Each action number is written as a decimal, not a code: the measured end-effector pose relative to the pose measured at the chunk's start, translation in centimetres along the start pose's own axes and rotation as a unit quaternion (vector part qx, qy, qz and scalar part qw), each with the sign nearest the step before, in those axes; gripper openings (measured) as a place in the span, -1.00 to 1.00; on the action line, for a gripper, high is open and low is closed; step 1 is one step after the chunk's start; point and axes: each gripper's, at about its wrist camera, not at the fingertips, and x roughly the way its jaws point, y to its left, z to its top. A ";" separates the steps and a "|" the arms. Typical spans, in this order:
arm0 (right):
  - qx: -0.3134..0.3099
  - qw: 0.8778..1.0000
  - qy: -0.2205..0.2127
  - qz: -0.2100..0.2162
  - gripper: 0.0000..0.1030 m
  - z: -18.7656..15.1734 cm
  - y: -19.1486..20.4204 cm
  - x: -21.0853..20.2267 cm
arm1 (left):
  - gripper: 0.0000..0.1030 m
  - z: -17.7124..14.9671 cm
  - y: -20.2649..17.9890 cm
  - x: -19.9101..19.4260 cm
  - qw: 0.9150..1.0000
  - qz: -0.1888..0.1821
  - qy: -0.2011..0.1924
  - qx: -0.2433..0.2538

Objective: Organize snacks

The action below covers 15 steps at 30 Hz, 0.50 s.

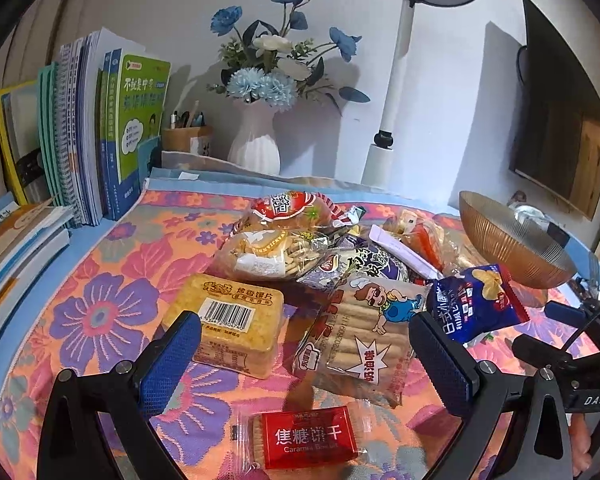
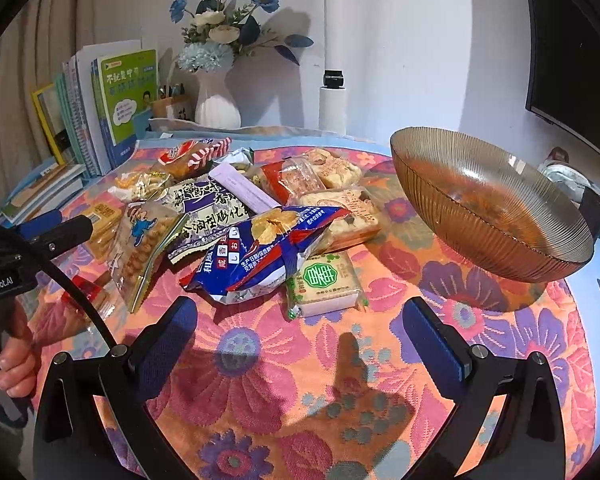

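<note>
A pile of snack packets lies on the flowered cloth. In the left wrist view my left gripper (image 1: 304,344) is open and empty, low over a cartoon biscuit packet (image 1: 364,332), with a yellow biscuit box (image 1: 228,320) by its left finger and a red caramel biscuit (image 1: 306,440) just in front. The blue chip bag (image 1: 474,300) lies by its right finger. In the right wrist view my right gripper (image 2: 300,328) is open and empty, just short of the blue chip bag (image 2: 260,256) and a green-label cracker pack (image 2: 326,284). A ribbed amber bowl (image 2: 488,204) stands to the right.
Upright books (image 1: 80,132) and stacked books (image 1: 16,240) stand at the left. A white vase with blue flowers (image 1: 256,144) and a white lamp post (image 1: 384,136) stand at the back. A dark screen (image 1: 560,120) hangs at the right. The left gripper's body (image 2: 40,236) shows at the left.
</note>
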 end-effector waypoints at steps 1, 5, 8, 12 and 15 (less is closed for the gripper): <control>0.000 1.000 -0.001 -0.001 1.00 0.0 0.0 0.0 | 1.00 0.1 0.1 0.0 1.000 -0.005 0.003 0.000; -0.002 1.000 0.002 0.002 1.00 0.1 0.1 0.1 | 1.00 0.0 1.4 -1.0 0.999 -0.040 0.021 -0.002; -0.001 1.000 0.003 0.008 1.00 0.1 0.0 0.1 | 1.00 -0.3 2.3 -2.4 0.999 -0.044 0.030 0.007; 0.004 1.000 -0.003 0.015 1.00 0.0 -0.2 -0.2 | 1.00 -1.0 2.6 -3.7 0.998 -0.051 0.040 0.019; 0.005 1.000 -0.011 0.017 1.00 0.1 -0.3 -0.7 | 1.00 -1.5 2.0 -3.7 0.997 -0.037 0.053 0.042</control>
